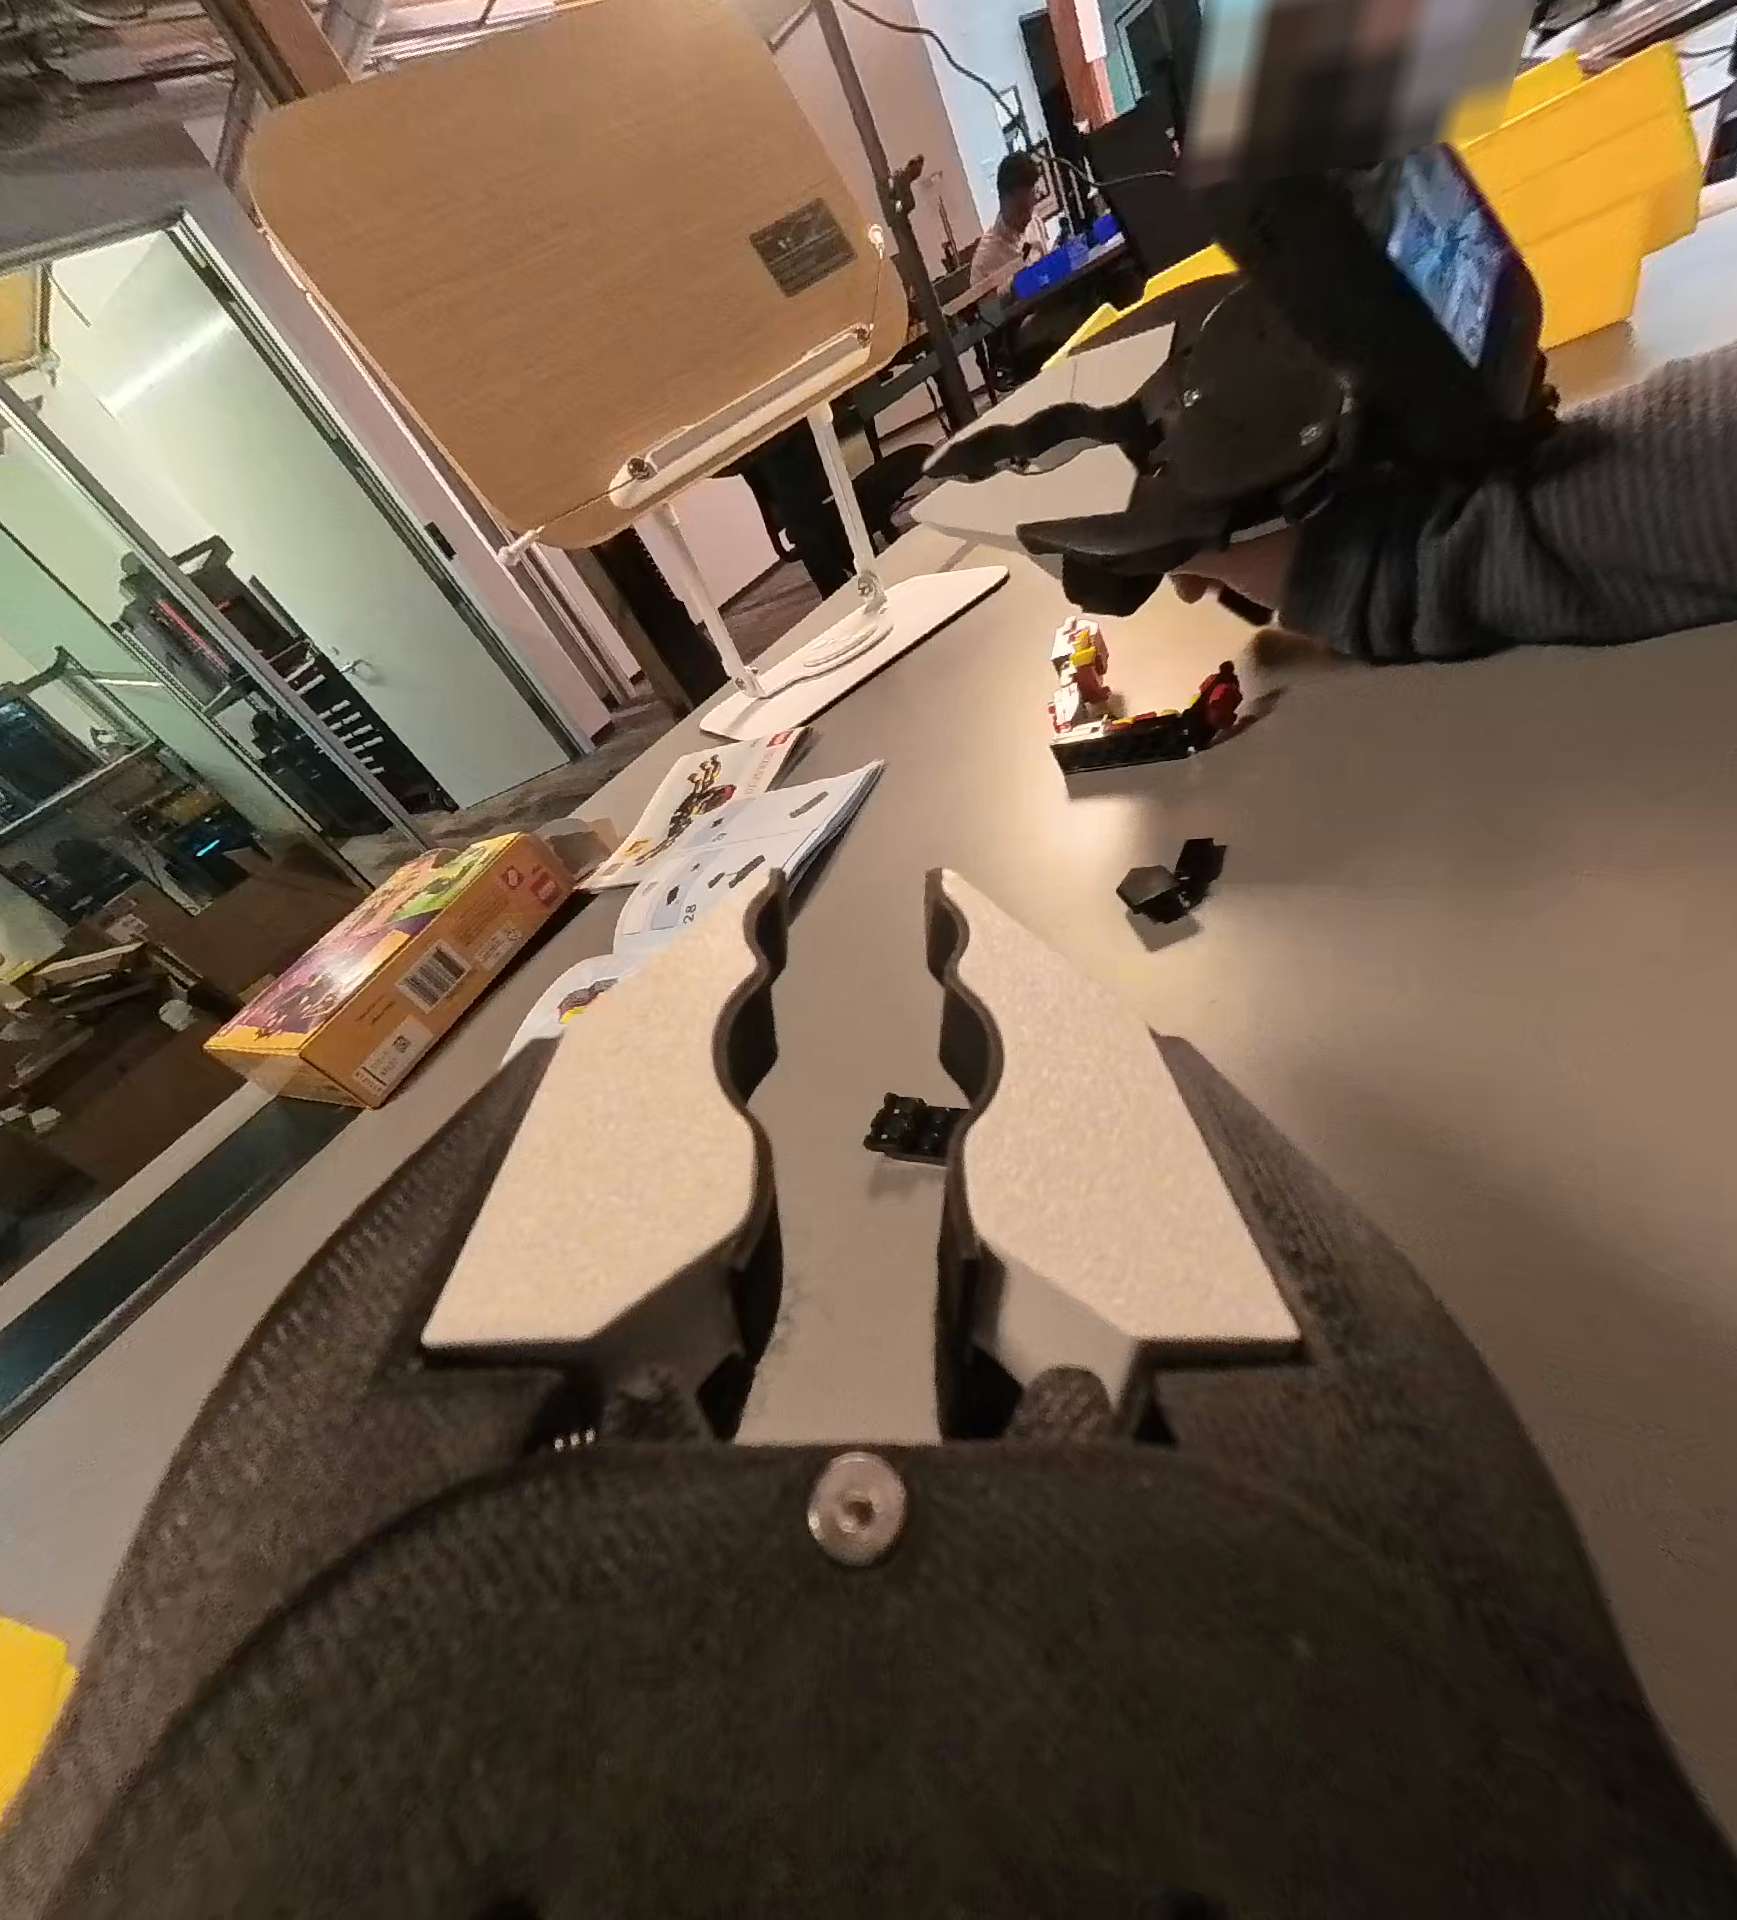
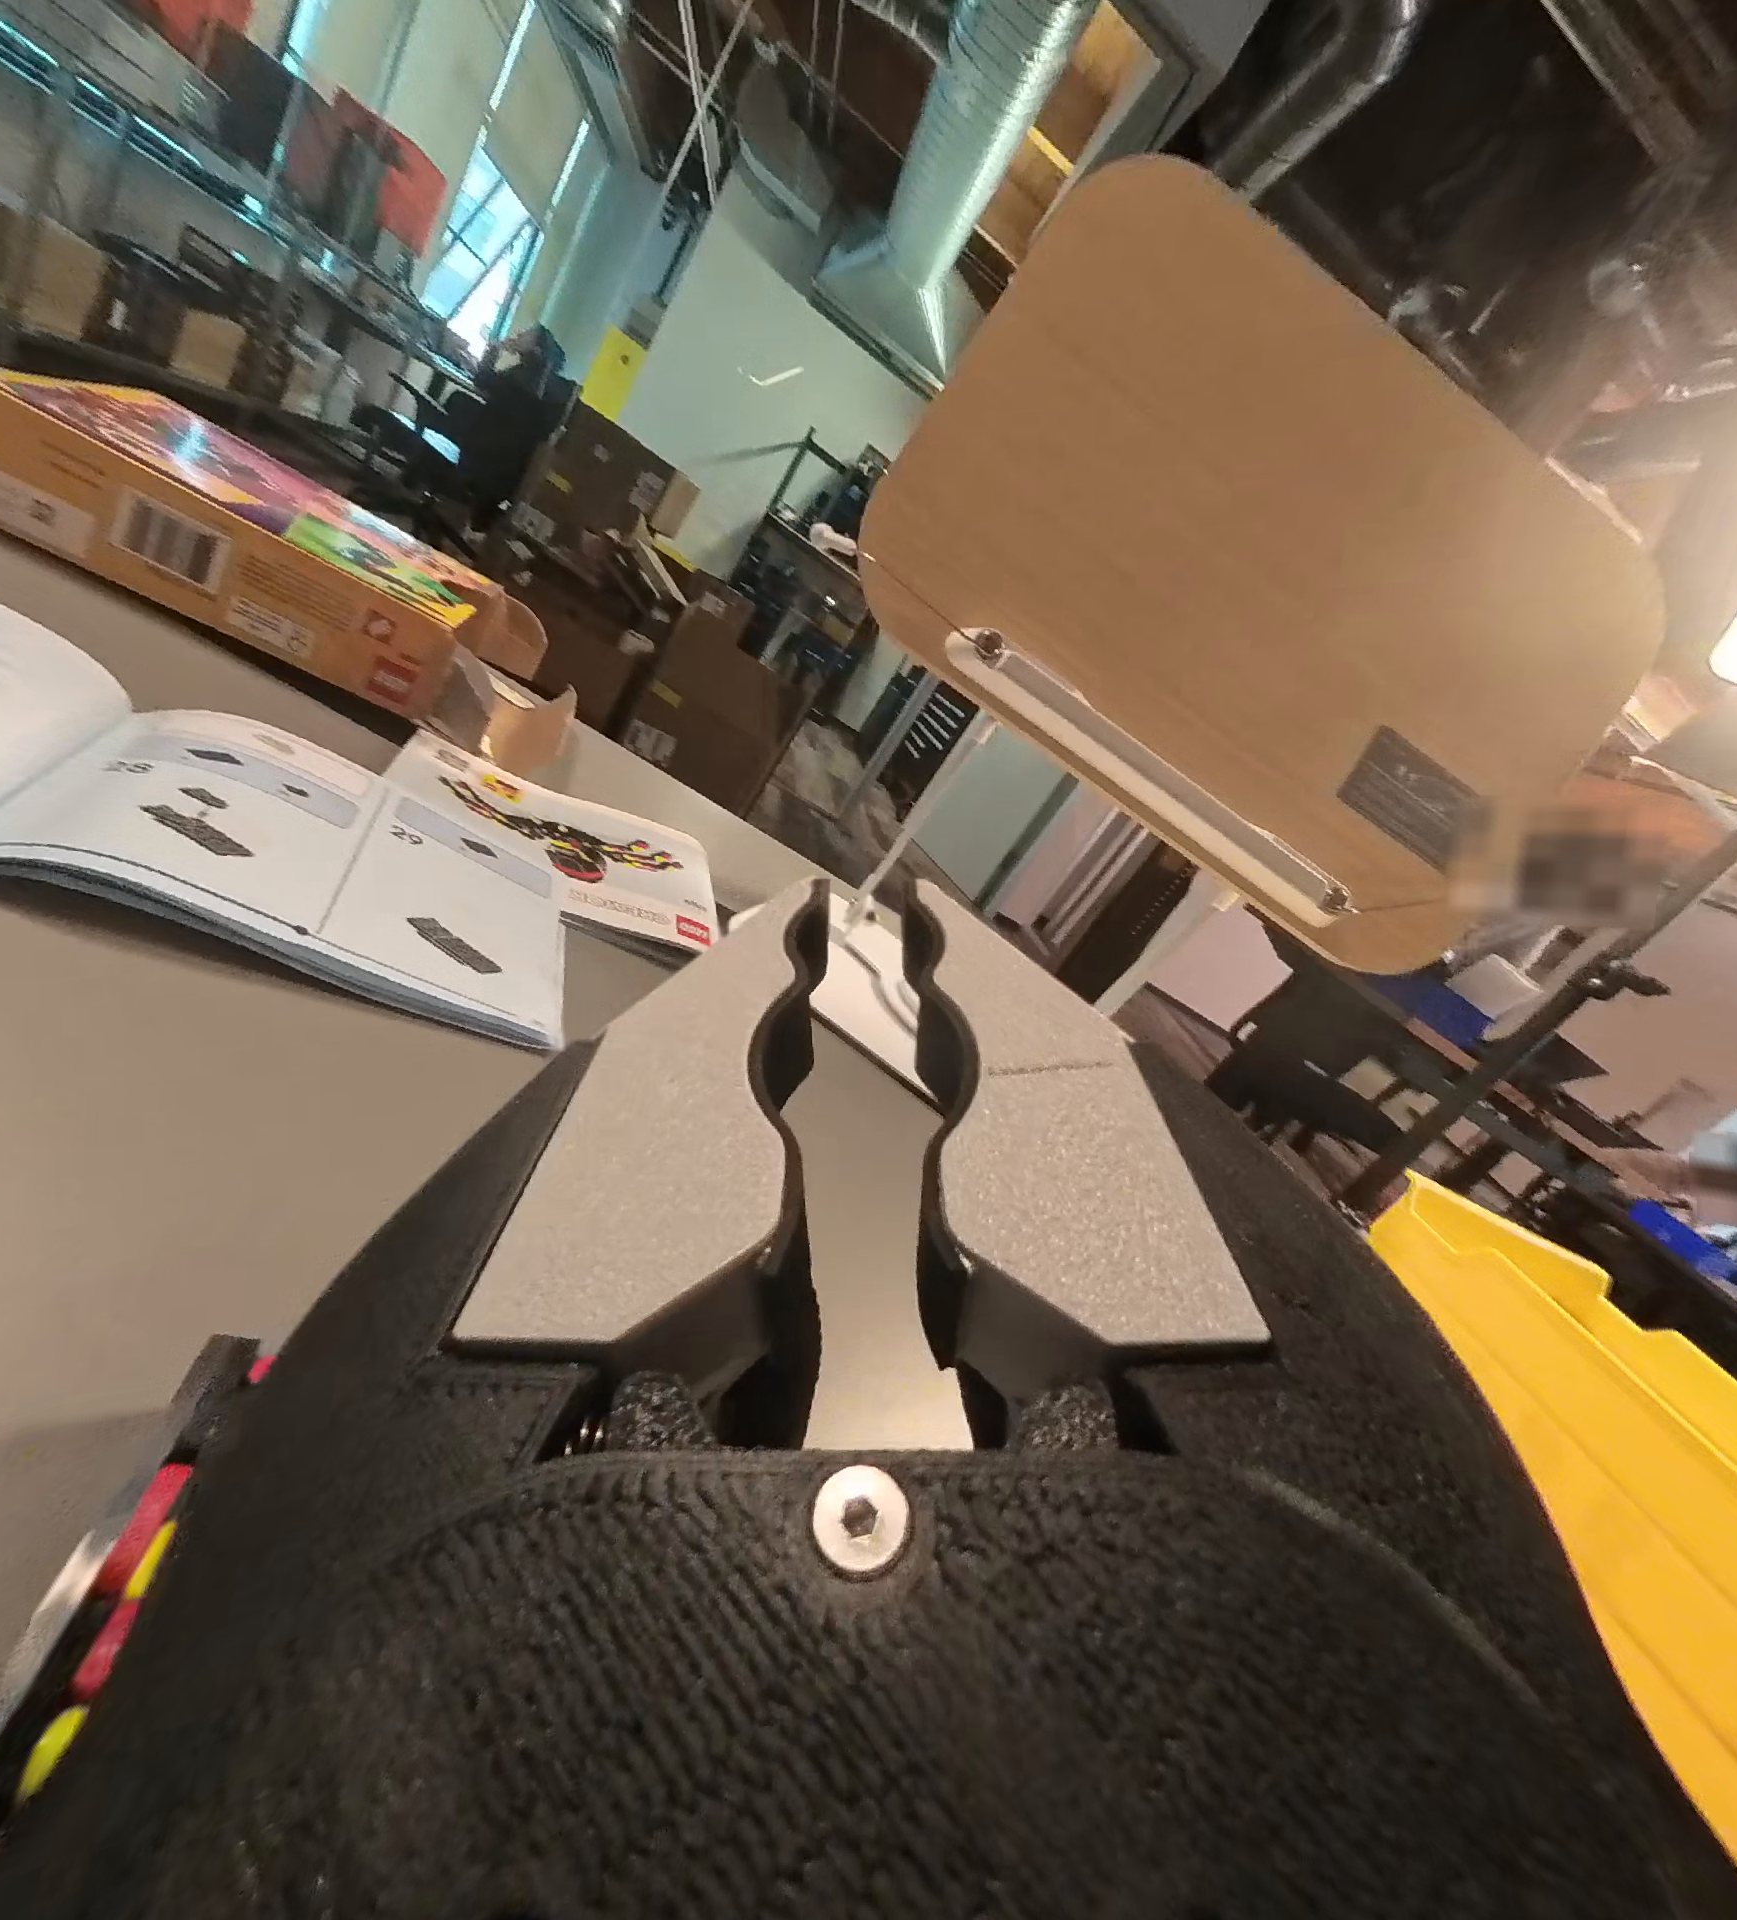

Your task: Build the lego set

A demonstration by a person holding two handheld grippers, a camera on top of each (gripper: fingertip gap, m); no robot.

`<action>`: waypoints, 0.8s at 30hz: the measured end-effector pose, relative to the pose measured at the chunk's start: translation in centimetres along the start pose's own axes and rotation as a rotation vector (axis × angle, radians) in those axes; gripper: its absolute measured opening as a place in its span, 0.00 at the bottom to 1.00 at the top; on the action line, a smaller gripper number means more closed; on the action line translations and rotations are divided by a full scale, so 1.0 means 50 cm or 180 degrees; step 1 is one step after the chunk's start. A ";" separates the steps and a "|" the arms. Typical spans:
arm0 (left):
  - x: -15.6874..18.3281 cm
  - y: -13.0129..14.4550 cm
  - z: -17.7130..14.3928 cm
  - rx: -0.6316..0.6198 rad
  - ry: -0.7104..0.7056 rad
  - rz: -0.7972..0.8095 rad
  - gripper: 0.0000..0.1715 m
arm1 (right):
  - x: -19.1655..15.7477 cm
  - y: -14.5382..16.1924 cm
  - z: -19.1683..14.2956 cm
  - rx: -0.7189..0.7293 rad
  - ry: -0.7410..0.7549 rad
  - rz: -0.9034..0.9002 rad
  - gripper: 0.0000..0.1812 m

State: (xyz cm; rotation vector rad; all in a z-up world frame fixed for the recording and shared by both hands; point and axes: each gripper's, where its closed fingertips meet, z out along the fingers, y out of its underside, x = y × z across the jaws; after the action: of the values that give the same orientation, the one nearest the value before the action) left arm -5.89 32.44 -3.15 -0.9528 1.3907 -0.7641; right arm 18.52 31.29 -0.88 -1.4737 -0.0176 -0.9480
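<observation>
Small black studded plate point(image 1: 908, 1124) lies flat on the grey surface point(image 1: 1415, 1039), between my left gripper point(image 1: 856, 891) fingers, which are spread w/ nothing held. I'd lower square and pinch its short edges so it doesn't skid. Two more black pcs point(image 1: 1170, 881) sit beyond; partial red/white/black build point(image 1: 1134, 696) is under the right gripper point(image 2: 866, 902), whose fingers are also apart, empty. Matte surface, glossy booklet point(image 2: 220, 821), cardboard box point(image 1: 396, 966) nearby.

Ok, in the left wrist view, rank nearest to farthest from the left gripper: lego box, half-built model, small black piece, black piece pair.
1. Small black piece, between the left gripper fingers.
2. Black piece pair, ahead right.
3. Half-built model, farther right.
Lego box, left: too close to call against 2 and 3.
</observation>
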 end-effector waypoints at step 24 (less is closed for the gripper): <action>0.021 0.000 0.002 -0.0019 0.0088 0.0214 0.14 | -0.362 -0.430 -0.058 0.0736 -0.2644 0.0222 0.07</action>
State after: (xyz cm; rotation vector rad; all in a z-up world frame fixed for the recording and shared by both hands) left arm -5.73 31.50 -3.64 -0.8987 1.4426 -0.7255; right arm -6.52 42.22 6.38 -1.5415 -0.6538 -0.2141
